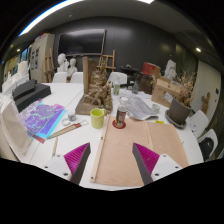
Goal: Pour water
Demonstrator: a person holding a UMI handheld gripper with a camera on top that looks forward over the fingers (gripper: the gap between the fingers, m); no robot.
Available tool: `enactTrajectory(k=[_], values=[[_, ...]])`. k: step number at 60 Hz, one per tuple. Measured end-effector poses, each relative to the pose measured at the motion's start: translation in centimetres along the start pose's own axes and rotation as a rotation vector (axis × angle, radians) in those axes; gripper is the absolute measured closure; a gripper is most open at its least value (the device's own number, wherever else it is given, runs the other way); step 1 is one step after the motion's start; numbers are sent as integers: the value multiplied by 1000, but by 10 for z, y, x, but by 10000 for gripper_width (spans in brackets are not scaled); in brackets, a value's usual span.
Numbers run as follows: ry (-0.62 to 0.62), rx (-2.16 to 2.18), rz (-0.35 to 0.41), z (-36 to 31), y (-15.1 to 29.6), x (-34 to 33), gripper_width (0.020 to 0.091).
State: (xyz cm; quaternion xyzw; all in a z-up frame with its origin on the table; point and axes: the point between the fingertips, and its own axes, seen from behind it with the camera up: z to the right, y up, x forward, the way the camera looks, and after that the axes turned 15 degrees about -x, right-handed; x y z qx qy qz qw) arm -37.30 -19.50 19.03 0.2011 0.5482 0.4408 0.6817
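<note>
My gripper [112, 162] stands open above a wooden board [130, 145] on the white table [75, 110], with nothing between its magenta pads [78, 161]. Beyond the fingers stand a yellow-green cup [97, 117] and, just right of it, a clear bottle [119, 113] with a red label. Both are well ahead of the fingertips and upright.
A purple patterned sheet [43, 120] and a black case [30, 93] lie to the left. Wooden figures [98, 82] and clutter stand at the back of the table. A grey cloth [140, 106] and a dark object [180, 110] lie right.
</note>
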Motion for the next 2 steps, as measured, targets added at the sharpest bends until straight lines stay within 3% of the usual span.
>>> enactTrajectory(k=[2], values=[[-1,-2,-11,0,-1,1,244]])
